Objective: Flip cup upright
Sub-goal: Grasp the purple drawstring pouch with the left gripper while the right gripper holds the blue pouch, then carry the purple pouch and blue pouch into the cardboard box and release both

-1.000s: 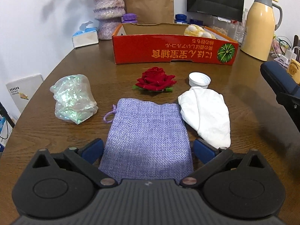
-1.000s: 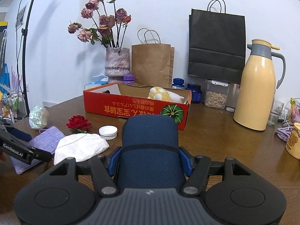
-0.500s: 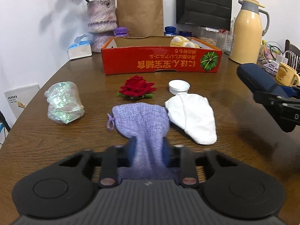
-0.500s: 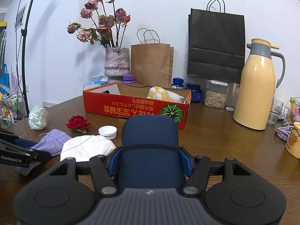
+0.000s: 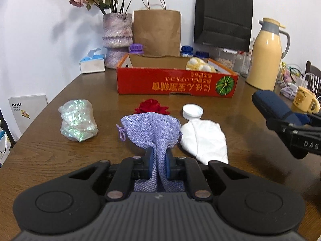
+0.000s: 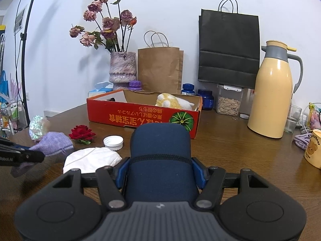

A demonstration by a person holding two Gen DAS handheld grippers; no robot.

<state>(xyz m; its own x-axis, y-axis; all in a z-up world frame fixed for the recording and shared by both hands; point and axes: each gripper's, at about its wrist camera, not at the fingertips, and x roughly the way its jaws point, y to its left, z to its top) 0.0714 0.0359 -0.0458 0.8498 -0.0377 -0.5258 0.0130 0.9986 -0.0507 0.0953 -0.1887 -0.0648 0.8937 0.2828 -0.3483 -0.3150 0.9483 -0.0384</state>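
The dark blue cup [image 6: 160,160] lies lengthwise between the right gripper [image 6: 160,172] fingers, clamped at its sides and held above the wooden table [image 6: 230,146]; its surface looks matte, perhaps fabric-covered. Which end is the mouth cannot be told, since the near end is hidden by the gripper body. The left gripper [image 5: 159,164] is pinched shut on the lilac drawstring pouch [image 5: 152,128], bunching it. Bare tabletop opens to the right of the white cloth [image 5: 204,138].
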